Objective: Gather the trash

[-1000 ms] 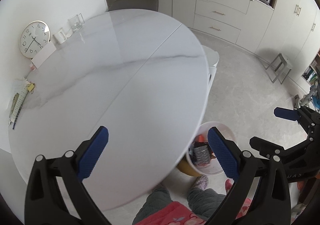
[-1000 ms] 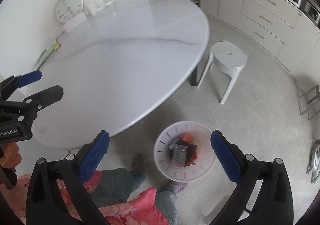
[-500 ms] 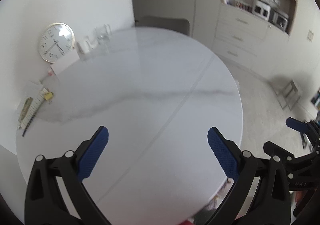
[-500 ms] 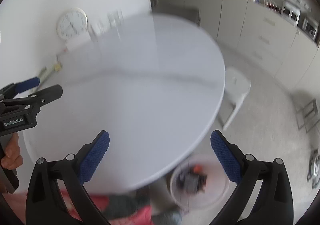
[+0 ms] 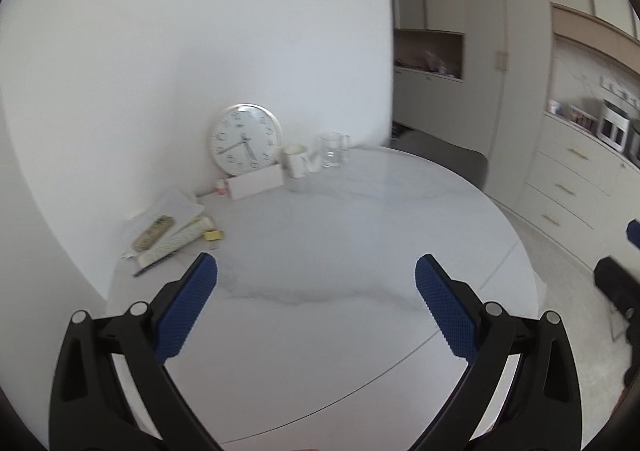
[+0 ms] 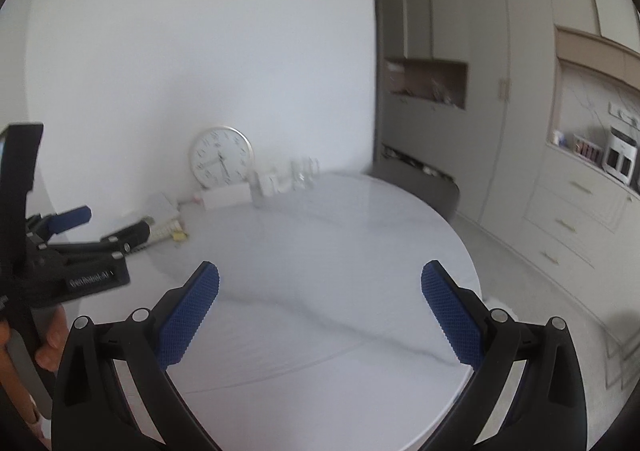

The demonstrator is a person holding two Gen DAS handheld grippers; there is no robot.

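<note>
My left gripper [image 5: 316,271] is open and empty, held above the near part of the white marble table [image 5: 360,235]. My right gripper [image 6: 320,277] is open and empty too, above the same table [image 6: 320,251]. The left gripper also shows at the left of the right wrist view [image 6: 100,223], and part of the right gripper shows at the right edge of the left wrist view [image 5: 624,275]. No trash lies on the table's open surface. The trash bin is out of view.
At the table's far left edge by the wall stand a round clock [image 5: 245,139], a white box [image 5: 256,185], a white mug [image 5: 295,159], a glass mug [image 5: 332,149] and a pile of papers [image 5: 168,229] with a small yellow item [image 5: 213,235]. A grey chair [image 5: 444,155] and cabinets [image 5: 572,179] stand behind.
Both grippers have tilted up from looking down at the floor and trash bin to looking across the table toward the wall. The bin and the person's legs have left view.
</note>
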